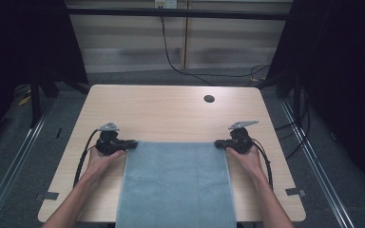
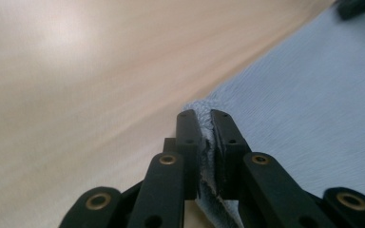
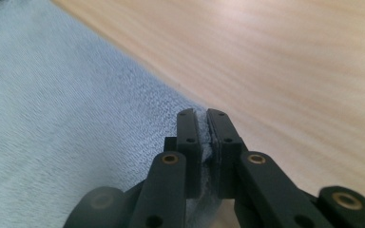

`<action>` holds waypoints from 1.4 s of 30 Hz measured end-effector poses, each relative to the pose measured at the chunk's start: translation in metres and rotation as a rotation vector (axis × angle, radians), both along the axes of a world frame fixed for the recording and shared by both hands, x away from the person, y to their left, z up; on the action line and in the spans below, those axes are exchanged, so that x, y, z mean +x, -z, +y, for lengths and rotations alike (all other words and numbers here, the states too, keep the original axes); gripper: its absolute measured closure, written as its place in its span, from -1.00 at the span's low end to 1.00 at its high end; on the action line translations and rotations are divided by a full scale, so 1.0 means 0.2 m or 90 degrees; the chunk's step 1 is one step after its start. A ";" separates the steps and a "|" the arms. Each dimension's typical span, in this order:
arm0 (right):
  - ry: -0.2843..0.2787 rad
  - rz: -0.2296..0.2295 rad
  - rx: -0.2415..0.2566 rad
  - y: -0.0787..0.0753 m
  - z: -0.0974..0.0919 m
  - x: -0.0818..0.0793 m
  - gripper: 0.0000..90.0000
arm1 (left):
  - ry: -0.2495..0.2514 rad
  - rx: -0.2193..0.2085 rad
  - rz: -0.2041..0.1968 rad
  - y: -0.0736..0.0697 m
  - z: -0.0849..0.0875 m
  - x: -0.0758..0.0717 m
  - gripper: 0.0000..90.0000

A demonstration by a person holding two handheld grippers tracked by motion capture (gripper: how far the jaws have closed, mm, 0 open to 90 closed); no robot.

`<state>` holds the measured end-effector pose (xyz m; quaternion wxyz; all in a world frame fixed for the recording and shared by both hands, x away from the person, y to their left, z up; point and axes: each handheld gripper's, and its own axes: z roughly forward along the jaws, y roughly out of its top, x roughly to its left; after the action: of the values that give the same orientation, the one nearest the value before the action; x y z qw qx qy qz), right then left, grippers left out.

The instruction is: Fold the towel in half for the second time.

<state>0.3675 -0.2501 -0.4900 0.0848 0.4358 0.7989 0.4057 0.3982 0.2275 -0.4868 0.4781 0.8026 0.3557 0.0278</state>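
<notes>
In the left gripper view the left gripper has its jaws pinched together on a bunched fold of the blue-grey terry towel, the pile squeezed up between the pads. The right gripper is clamped the same way on the towel, a thin ridge of cloth caught in the narrow gap.

From the high view, the left gripper bites the towel's far left corner, at about 10 o'clock on the cloth, and the right gripper its far right corner, at about 2 o'clock. The towel lies flat on the wooden table, running from mid-table toward 6 o'clock and over the near edge.

It should handle as light, soft and fully limp: lifted, it will sag between the two corners and trail. The looped pile gives good friction, so slipping looks unlikely, yet a shallow bite could pull free. The corners are the sensible hold, taken evenly so the far edge stays taut and straight.
</notes>
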 end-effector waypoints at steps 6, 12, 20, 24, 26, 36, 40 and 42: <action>0.017 -0.068 0.050 -0.21 -0.02 0.02 0.91 | -0.021 -0.031 -0.051 -0.21 0.01 0.04 0.85; 0.037 -0.117 0.073 -0.42 -0.03 0.10 0.91 | -0.037 -0.051 -0.089 -0.41 0.01 0.14 0.85; 0.055 -0.177 0.085 -0.65 -0.06 0.15 0.91 | -0.051 -0.072 -0.143 -0.57 -0.02 0.16 0.85; 0.039 -0.190 0.089 -0.67 -0.06 0.08 0.91 | -0.037 -0.065 -0.150 -0.55 0.00 0.09 0.85; 0.031 -0.194 0.093 -0.66 -0.06 0.03 0.91 | -0.033 -0.076 -0.148 -0.54 0.01 0.05 0.85; -0.014 -0.203 0.089 -0.57 -0.08 -0.20 0.91 | 0.009 -0.080 -0.130 -0.47 0.05 -0.20 0.84; -0.024 -0.197 0.072 -0.53 -0.07 -0.29 0.91 | 0.017 -0.082 -0.130 -0.45 0.04 -0.30 0.84; -0.026 -0.197 0.063 -0.51 -0.08 -0.33 0.91 | 0.022 -0.079 -0.131 -0.43 0.03 -0.35 0.84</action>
<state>0.3006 -0.2659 -0.3870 0.1772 0.3557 0.7638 0.5086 0.3280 0.2345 -0.4010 0.5611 0.7705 0.2917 0.0799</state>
